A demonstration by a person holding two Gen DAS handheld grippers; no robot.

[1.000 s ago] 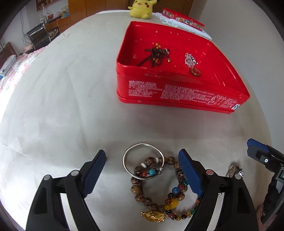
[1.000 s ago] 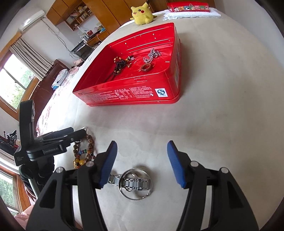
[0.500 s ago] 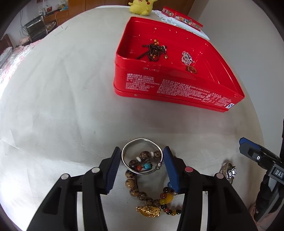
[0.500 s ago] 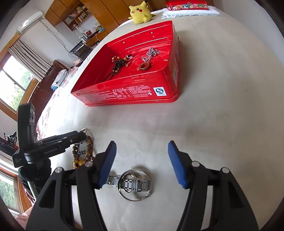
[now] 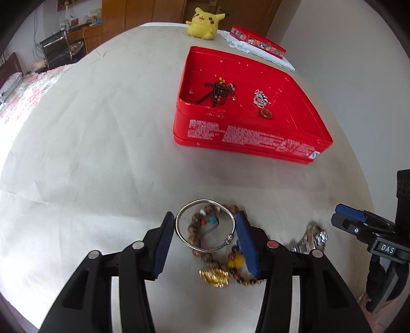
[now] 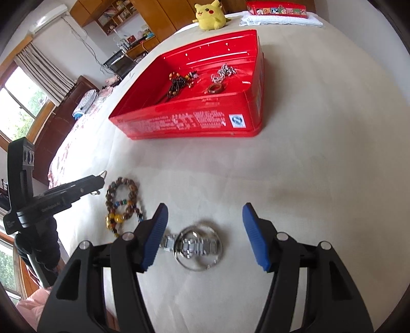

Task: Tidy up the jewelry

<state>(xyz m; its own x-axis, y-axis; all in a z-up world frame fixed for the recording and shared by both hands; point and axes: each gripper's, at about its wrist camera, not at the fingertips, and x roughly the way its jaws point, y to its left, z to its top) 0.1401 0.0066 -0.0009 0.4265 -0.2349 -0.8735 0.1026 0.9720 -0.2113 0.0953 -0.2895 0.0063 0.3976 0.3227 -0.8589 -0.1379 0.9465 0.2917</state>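
My left gripper [image 5: 205, 228] is shut on a silver bangle [image 5: 184, 237] and holds it a little above the bead bracelets [image 5: 193, 238] on the cream cloth. A gold charm [image 5: 214, 277] lies among the beads. My right gripper [image 6: 205, 222] is open and empty over a silver watch and ring [image 6: 197, 247]. The red tin [image 5: 246, 138] stands further back with a dark bead string [image 5: 220, 91], a silver chain [image 5: 261, 98] and a brown ring [image 5: 265, 113] inside.
A yellow plush toy [image 5: 203, 23] and a flat red box on a white towel [image 5: 256, 43] sit at the far edge. The right gripper shows at the right of the left wrist view [image 5: 369, 230]. The cloth drops off at the left.
My left gripper closed around the silver bangle and lifted it off the beads. The right gripper stayed open over the watch.
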